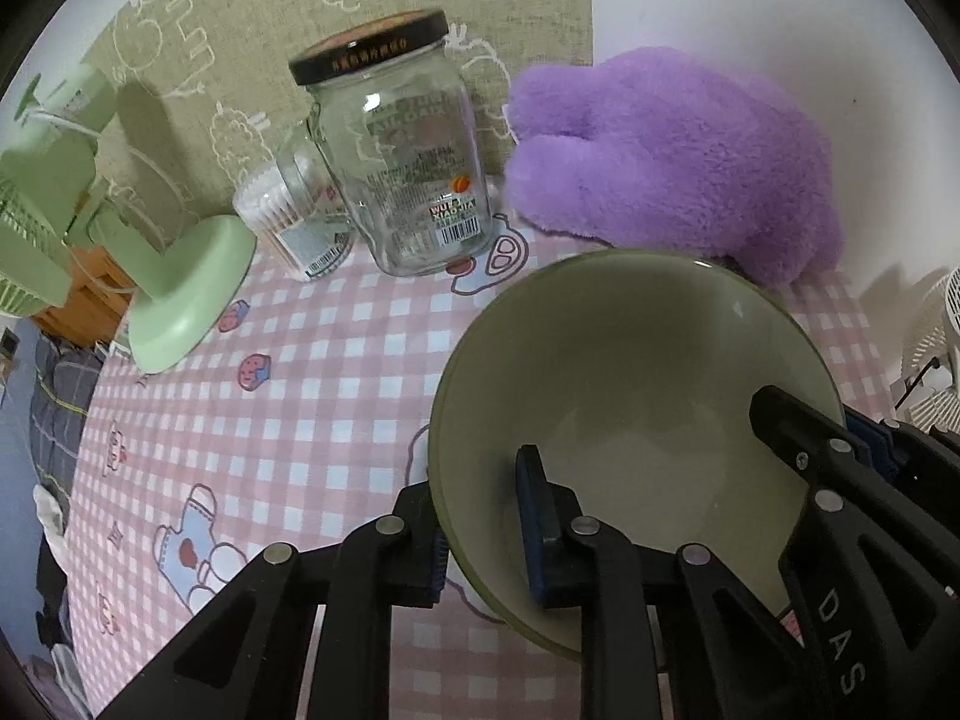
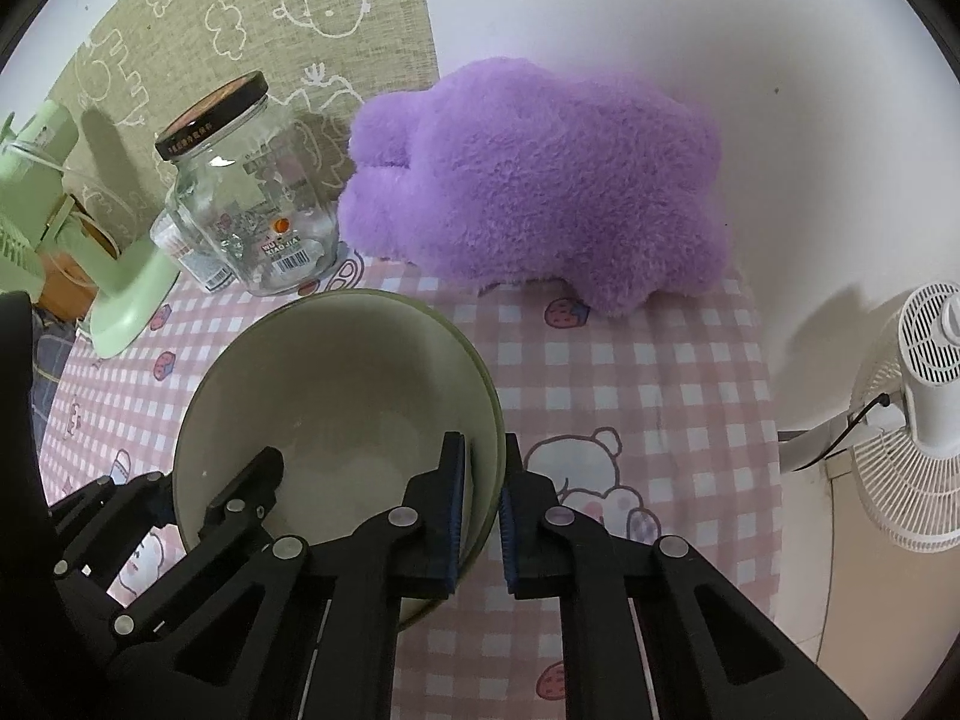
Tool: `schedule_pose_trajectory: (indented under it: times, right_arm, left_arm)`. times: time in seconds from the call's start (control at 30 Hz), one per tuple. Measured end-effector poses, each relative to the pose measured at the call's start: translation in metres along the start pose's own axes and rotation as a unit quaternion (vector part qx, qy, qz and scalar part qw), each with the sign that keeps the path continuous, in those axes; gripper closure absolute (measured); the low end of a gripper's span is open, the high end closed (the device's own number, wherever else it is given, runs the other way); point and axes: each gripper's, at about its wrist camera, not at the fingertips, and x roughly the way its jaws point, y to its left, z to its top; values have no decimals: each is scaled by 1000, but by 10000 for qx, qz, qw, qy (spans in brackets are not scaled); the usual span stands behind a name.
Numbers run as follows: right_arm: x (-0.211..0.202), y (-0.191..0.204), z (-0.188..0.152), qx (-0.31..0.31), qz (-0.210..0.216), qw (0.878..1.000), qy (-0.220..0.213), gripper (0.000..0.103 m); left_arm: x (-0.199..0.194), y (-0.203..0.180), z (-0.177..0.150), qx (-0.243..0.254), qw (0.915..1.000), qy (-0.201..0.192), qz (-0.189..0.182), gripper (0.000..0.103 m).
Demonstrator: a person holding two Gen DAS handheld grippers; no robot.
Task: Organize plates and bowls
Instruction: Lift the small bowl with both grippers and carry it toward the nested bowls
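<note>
A pale green bowl (image 1: pixel 630 372) sits over the pink checked tablecloth; it also shows in the right wrist view (image 2: pixel 336 372), where a second rim edge shows just under it on the right side. My left gripper (image 1: pixel 486 534) straddles the bowl's left rim, one finger inside and one outside, closed on it. My right gripper (image 2: pixel 483 510) straddles the bowl's right rim the same way, pads close against the wall. The right gripper's finger (image 1: pixel 798 438) shows inside the bowl in the left wrist view.
A clear glass jar (image 1: pixel 408 156) with a black lid stands behind the bowl, beside a cotton swab tub (image 1: pixel 288 216). A purple plush (image 2: pixel 534 180) lies at the back. A green desk fan (image 1: pixel 180 294) stands left. A white floor fan (image 2: pixel 918 420) stands off the table's right edge.
</note>
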Motion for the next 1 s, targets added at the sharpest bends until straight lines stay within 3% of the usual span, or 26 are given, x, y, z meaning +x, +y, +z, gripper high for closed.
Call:
schedule_pose_trajectory:
  times: [0.47,1.0]
  right_arm:
    - [-51,1,-6,5,-57,9994,-330,90]
    - [-136,32,-29,150,-203,9970,-726,90]
  left_arm:
    - [-47,7,-3,-125,9994,-295,-158,86]
    - [-125,37,-27,-15,9968,-726,-324,86]
